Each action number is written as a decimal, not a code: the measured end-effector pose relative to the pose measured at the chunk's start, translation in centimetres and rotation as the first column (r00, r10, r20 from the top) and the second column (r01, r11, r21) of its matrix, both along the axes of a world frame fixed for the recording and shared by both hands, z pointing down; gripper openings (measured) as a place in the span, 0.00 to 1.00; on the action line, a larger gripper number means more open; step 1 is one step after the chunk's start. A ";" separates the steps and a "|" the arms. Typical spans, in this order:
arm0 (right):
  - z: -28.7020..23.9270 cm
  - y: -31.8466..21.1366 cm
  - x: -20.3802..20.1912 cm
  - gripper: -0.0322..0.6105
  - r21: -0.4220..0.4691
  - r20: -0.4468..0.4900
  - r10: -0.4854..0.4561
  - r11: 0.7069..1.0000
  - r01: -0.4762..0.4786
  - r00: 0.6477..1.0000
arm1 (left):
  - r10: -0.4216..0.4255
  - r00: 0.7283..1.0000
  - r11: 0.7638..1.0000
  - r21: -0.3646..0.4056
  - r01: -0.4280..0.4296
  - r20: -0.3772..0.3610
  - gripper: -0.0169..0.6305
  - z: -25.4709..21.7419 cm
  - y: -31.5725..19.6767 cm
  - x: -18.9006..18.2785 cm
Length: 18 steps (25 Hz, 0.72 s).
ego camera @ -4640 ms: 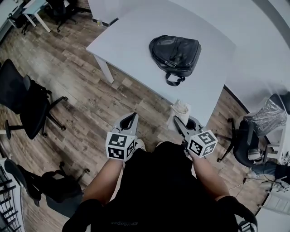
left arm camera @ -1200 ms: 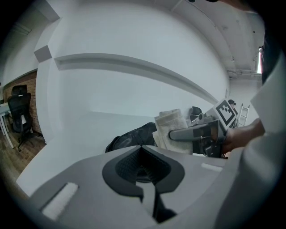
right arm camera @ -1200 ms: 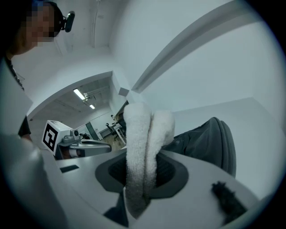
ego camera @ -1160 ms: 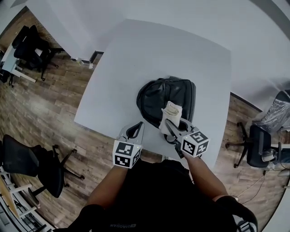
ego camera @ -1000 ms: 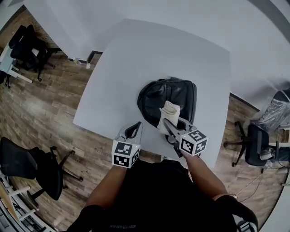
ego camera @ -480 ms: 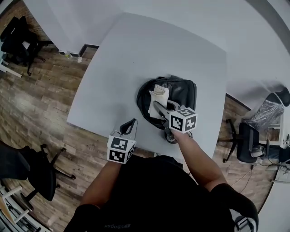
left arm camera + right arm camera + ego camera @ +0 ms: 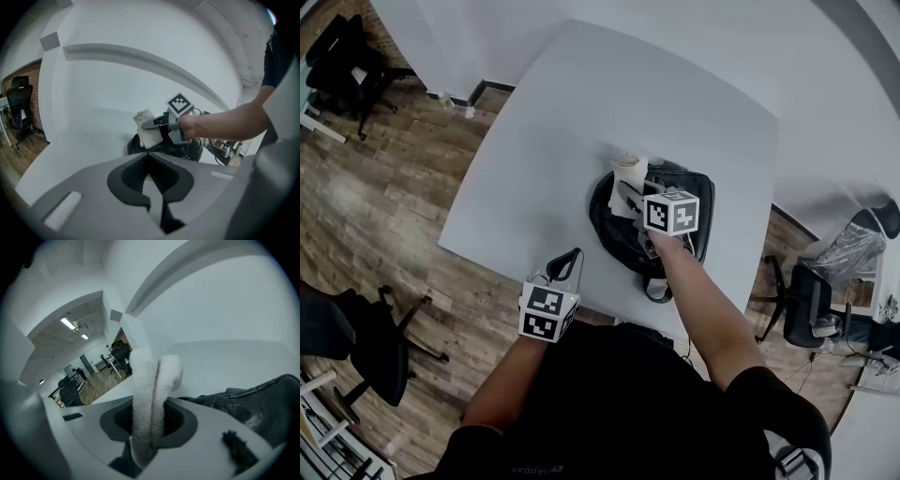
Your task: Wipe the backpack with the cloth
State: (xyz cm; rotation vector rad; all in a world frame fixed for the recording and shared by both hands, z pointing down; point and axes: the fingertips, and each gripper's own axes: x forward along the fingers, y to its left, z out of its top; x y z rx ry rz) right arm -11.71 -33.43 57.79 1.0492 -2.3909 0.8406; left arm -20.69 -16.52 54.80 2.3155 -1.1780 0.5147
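- Black backpack (image 7: pixel 623 234), rounded, smooth and a bit shiny like leather, lying flat on the white bench (image 7: pixel 572 103).
- Loop handle of the backpack at its near end, by the bench edge.
- White cloth (image 7: pixel 629 172), soft and fuzzy like a towel, folded into a thick strip, at the far left edge of the backpack and seeming to touch it.
- Right hand-held gripper (image 7: pixel 624 193) above the backpack, pinching the cloth tight between its two grey jaws.
- In the right gripper view, cloth (image 7: pixel 151 390) bent over in a fat loop and squeezed thin in the right hand-held gripper (image 7: pixel 147 430), with the wrinkly dark backpack (image 7: pixel 255 404) just to the right.
- Cube (image 7: pixel 671 212) with black and white squares on the right hand-held gripper, over the middle of the backpack.
- Bare arm (image 7: pixel 698 300) stretched out over the near end of the backpack.
- Left hand-held gripper (image 7: pixel 570 261) near the backpack's near left side, not touching it, over the bench edge.
- In the left gripper view, left hand-held gripper (image 7: pixel 150 185) pressed together on nothing, dark ribbed pads meeting.
- Brown wood plank floor (image 7: pixel 384 206) well to the left of the backpack, with a black chair (image 7: pixel 352 328) on wheels.
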 end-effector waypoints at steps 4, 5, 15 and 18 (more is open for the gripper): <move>0.0 -1.3 0.4 0.20 0.000 -0.007 0.006 1.000 -0.006 1.000 | -0.011 1.000 1.000 -0.011 0.011 -0.007 0.04 0.2 0.0 -0.2; -0.1 -1.6 0.6 0.20 0.001 -0.007 0.010 1.000 -0.010 1.000 | -0.011 1.000 1.000 -0.011 0.011 -0.008 0.04 0.2 -0.1 -0.2; -1.7 -2.8 4.8 0.20 0.024 -0.007 0.084 0.996 -0.084 0.996 | 0.000 0.999 1.000 -0.021 0.000 -0.041 0.04 0.0 -1.3 0.8; -2.6 -3.0 6.6 0.20 0.035 -0.003 0.114 0.993 -0.114 0.993 | 0.013 0.999 1.000 -0.022 -0.014 -0.043 0.04 0.0 -1.6 1.4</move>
